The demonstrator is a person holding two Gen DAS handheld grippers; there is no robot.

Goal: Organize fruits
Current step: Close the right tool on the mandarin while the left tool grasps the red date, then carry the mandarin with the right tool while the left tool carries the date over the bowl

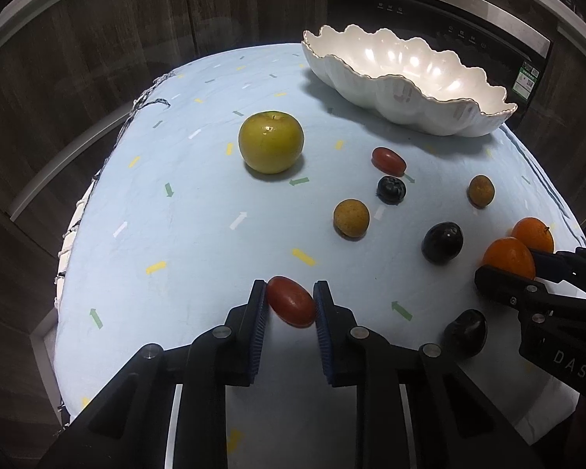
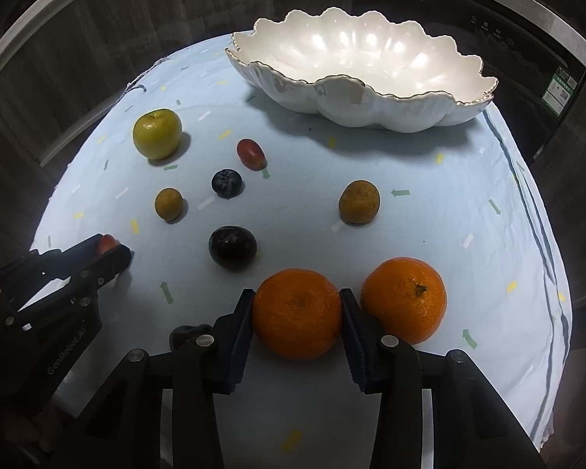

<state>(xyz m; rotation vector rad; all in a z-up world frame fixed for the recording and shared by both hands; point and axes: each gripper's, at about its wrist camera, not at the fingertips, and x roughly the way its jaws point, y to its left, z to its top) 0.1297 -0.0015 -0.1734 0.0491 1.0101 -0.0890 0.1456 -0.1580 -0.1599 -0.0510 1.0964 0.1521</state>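
Note:
My left gripper [image 1: 291,293] is shut on a red grape tomato [image 1: 291,301] at the near left of the table; it also shows in the right wrist view [image 2: 109,245]. My right gripper [image 2: 296,299] is shut on an orange [image 2: 297,312], beside a second orange [image 2: 404,299]. The white scalloped bowl [image 2: 371,105] stands empty at the far side, also in the left wrist view [image 1: 406,105]. On the cloth lie a green apple [image 1: 271,141], another red tomato [image 1: 388,161], a blueberry [image 1: 390,189], two brown round fruits [image 1: 351,218] [image 1: 481,190] and two dark plums [image 1: 442,242] [image 1: 466,332].
The table is covered with a light blue cloth [image 1: 199,203] printed with small arrows. Dark wood cabinets surround it and a black appliance [image 1: 468,27] stands behind the bowl. The cloth's edges drop off at left and right.

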